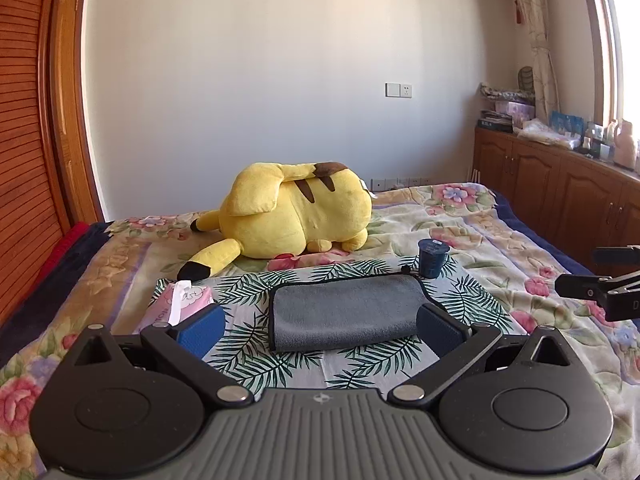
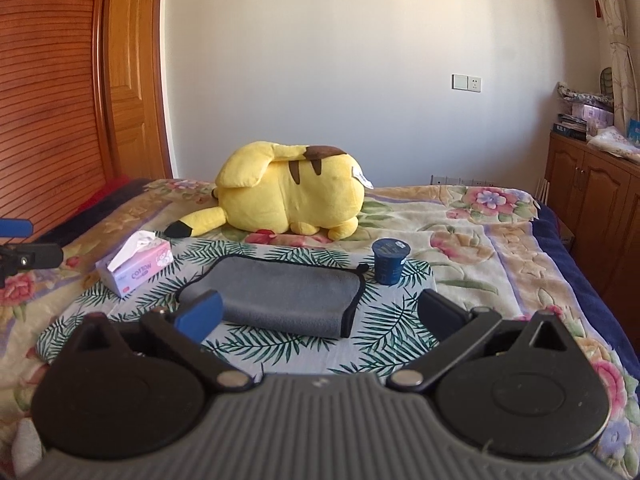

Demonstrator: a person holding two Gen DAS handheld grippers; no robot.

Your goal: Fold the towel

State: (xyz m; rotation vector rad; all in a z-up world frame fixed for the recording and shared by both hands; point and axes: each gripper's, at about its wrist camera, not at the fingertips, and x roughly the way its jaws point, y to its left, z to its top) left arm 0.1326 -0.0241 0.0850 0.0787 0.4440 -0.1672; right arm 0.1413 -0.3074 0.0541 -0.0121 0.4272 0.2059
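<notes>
Towel (image 1: 346, 312) looks like it's already folded at least once: a grey rectangle with a dark trim, lying on the leaf-print cloth (image 1: 248, 360) spread over the bed (image 1: 500, 240). You can see a rounded doubled edge along the near side in the right wrist view, so my guess is you're either between folds or basically done. Hard to say which from here.

Both sets of tongs are wide apart and holding nothing. Your left tongs (image 1: 320, 326) hover just short of the towel, level and pointed straight at it, fingers straddling its width. Your right tongs (image 2: 320, 314) sit the same way, off toward the towel's right end, also not touching it.

If you want another fold, you'd need to drop down and pinch the two corners of one short end, then carry them across to the other. Watch the blue cup (image 2: 389, 260) standing just past the far right corner, it'd tip easily. The tissue box (image 2: 136, 266) on the left and the yellow plush toy (image 1: 288, 212) further back are well out of your way.
</notes>
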